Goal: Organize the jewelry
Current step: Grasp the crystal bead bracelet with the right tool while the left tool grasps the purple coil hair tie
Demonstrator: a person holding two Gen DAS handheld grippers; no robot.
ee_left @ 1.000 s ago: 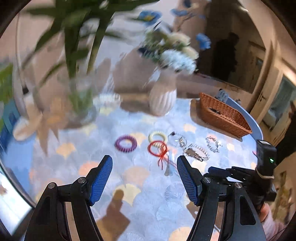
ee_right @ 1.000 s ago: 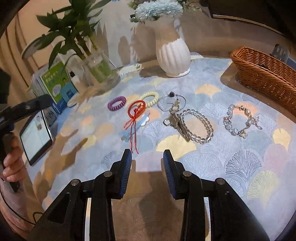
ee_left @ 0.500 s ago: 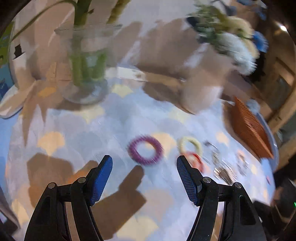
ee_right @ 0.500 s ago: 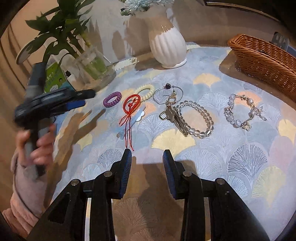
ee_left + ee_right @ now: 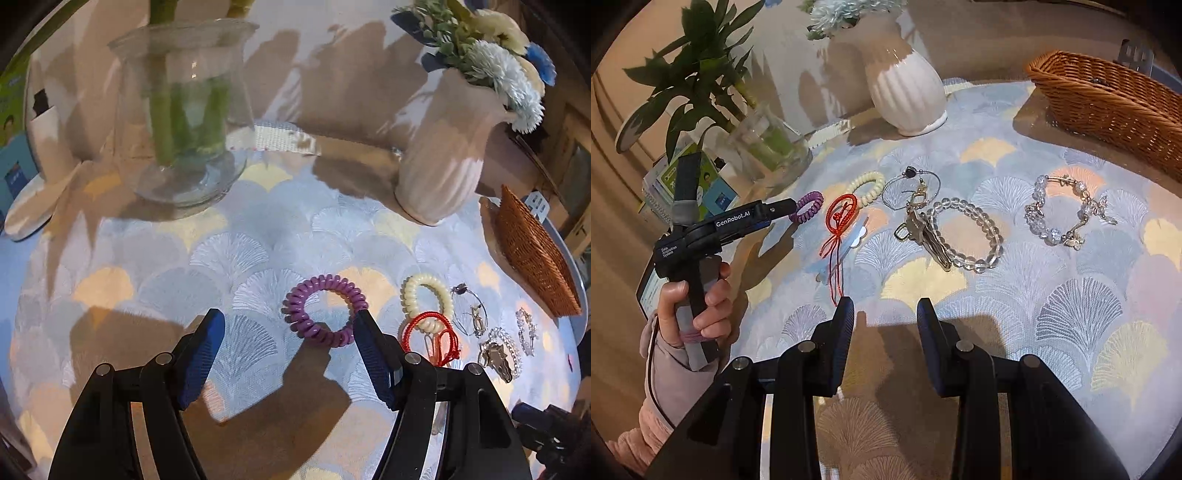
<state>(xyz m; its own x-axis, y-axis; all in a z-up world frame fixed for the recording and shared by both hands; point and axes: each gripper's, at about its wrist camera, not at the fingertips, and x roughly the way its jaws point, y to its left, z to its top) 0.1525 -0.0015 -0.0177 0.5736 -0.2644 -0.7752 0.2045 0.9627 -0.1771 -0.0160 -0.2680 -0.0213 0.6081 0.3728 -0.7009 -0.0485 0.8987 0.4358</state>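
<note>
Both grippers you hold are empty: left gripper (image 5: 288, 332) spread wide at the purple hair tie (image 5: 325, 311), right gripper (image 5: 885, 314) narrower.

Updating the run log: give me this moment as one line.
left gripper: open, at purple coil | right gripper: open, idle | basket: jewelry not yet in

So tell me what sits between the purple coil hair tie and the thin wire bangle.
In both wrist views, the cream coil hair tie and red cord bracelet lie between the purple coil hair tie and the thin wire bangle.
</note>
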